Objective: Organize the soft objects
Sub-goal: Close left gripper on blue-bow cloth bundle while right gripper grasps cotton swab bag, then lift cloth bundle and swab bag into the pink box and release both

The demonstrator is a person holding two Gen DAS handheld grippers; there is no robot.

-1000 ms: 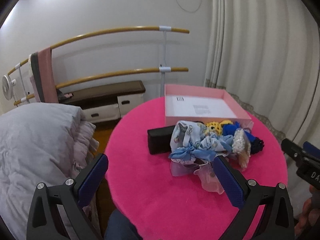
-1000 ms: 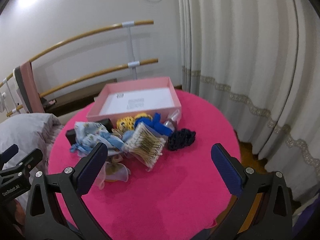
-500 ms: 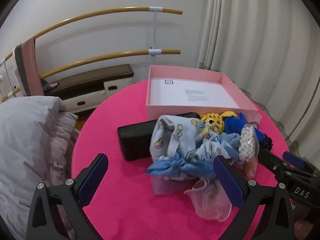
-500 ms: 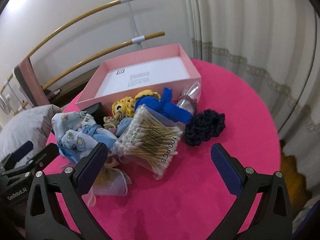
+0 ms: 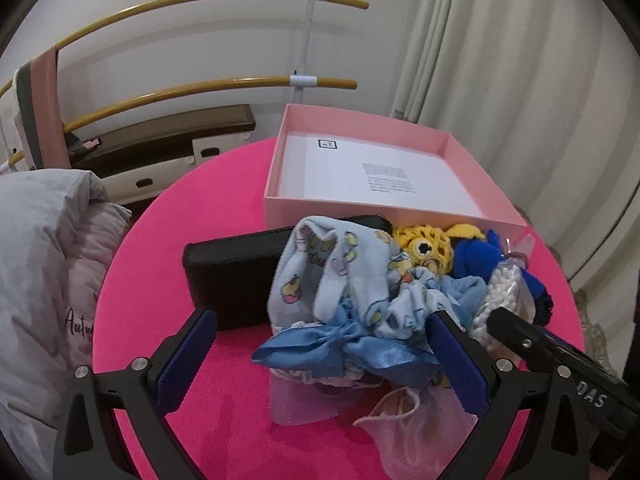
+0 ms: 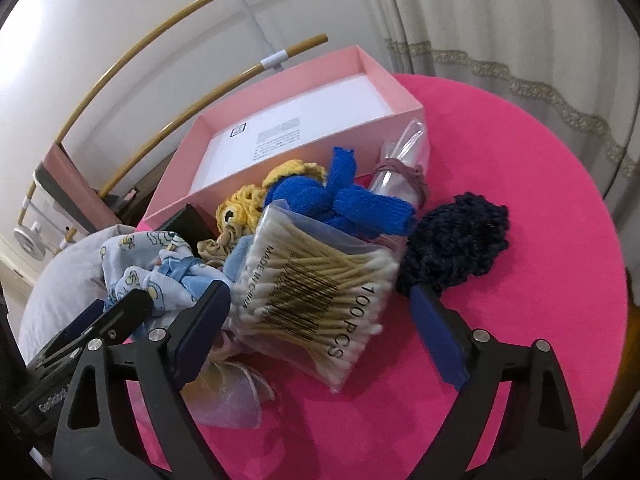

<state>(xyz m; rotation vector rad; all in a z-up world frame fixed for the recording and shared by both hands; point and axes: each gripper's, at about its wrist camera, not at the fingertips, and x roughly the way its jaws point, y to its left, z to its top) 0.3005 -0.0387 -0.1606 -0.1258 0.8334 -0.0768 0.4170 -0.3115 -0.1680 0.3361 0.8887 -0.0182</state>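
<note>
A heap of soft things lies on the round pink table (image 5: 160, 280) in front of an open pink box (image 5: 376, 172): a light blue printed cloth (image 5: 340, 276), a blue satin bow (image 5: 340, 352), a yellow crochet piece (image 5: 424, 248), a blue knit piece (image 6: 340, 196), a dark navy crochet piece (image 6: 456, 240) and sheer pink fabric (image 5: 400, 424). A bag of cotton swabs (image 6: 316, 296) lies among them. My left gripper (image 5: 320, 352) is open around the bow. My right gripper (image 6: 320, 320) is open around the swab bag.
A black case (image 5: 232, 276) lies left of the heap, against the box (image 6: 288, 120). A clear plastic pouch (image 6: 396, 168) leans on the box's right corner. A grey quilt (image 5: 40, 260) is left of the table, curtains (image 5: 520, 60) to the right, a wooden rail (image 5: 200, 4) behind.
Both grippers have moved forward and down toward the heap. Both stay open. The objects on the table have not moved.
</note>
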